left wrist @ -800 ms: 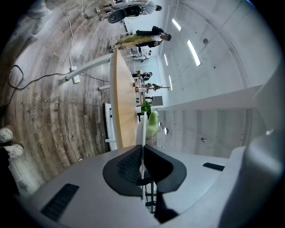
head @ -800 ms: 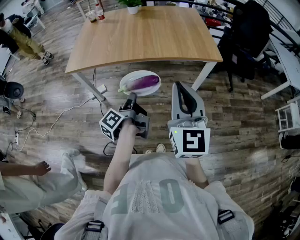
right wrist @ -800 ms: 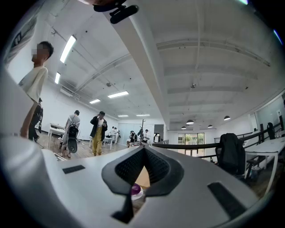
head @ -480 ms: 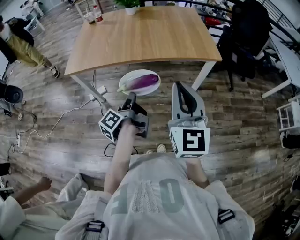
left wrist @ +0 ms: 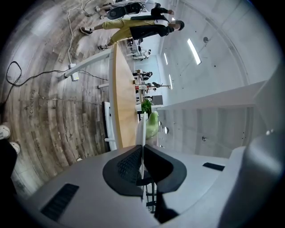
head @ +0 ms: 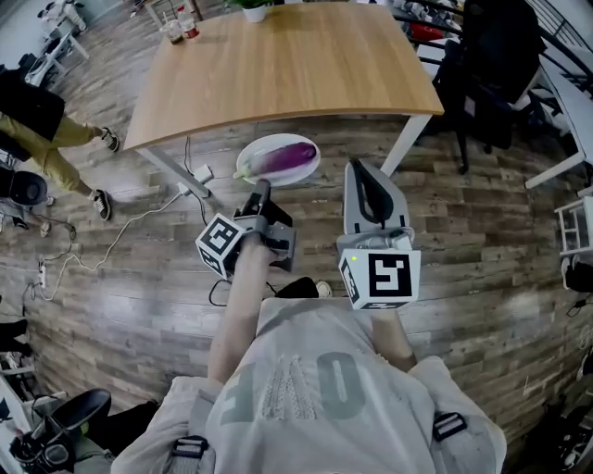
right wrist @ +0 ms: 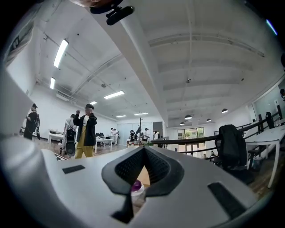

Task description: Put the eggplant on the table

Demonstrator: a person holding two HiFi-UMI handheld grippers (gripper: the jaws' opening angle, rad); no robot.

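A purple eggplant [head: 289,155] with a green stem lies on a white plate [head: 262,143], held above the wooden floor just in front of the light wooden table [head: 278,65]. My left gripper [head: 262,191] is shut on the plate's near rim. In the left gripper view the plate [left wrist: 142,127] shows edge-on between the jaws, with the green stem [left wrist: 152,124] beyond it. To the right of the plate, my right gripper [head: 363,169] is shut with nothing in it. Past the shut jaws in the right gripper view show the eggplant [right wrist: 135,184] and the plate [right wrist: 139,192].
Bottles [head: 176,28] and a potted plant [head: 250,7] stand at the table's far edge. A black chair with a jacket [head: 500,65] is at the right of the table. A cable [head: 120,236] runs over the floor at left, where a person [head: 42,125] walks.
The grippers and the plate have hardly moved. The walking person at the left has come closer, and the crouching person at the lower left has gone out of view.
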